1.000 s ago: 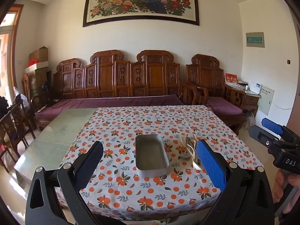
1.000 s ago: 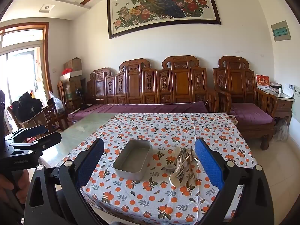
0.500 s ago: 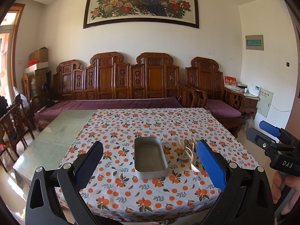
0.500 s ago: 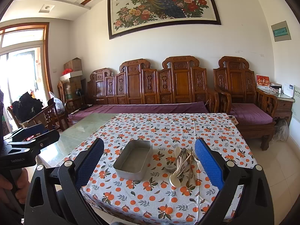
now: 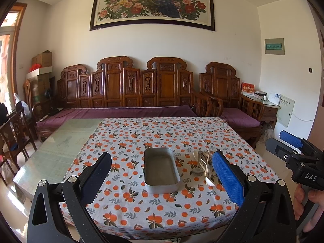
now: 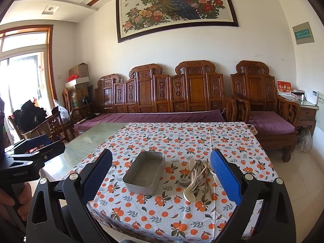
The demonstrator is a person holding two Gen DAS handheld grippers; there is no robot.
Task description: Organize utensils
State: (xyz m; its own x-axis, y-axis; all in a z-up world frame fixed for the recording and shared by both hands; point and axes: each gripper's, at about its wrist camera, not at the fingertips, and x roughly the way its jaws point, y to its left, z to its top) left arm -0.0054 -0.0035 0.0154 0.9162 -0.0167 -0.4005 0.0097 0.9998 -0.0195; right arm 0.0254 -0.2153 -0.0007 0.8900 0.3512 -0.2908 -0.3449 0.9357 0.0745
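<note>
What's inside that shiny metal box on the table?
Nothing shows inside the rectangular metal tin; its bare floor is visible. The white spoons and chopsticks pile lies beside it on the orange-patterned tablecloth. The near wall hides a strip of floor.

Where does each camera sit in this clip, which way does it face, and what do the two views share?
Left wrist: on the left gripper, facing the table's metal tray; right gripper and a hand at right edge.
Right wrist: on the right gripper, facing the tray and utensil pile; left gripper and a hand at left edge.
Shared: tray, utensils, floral tablecloth, wooden sofa, peacock painting.
</note>
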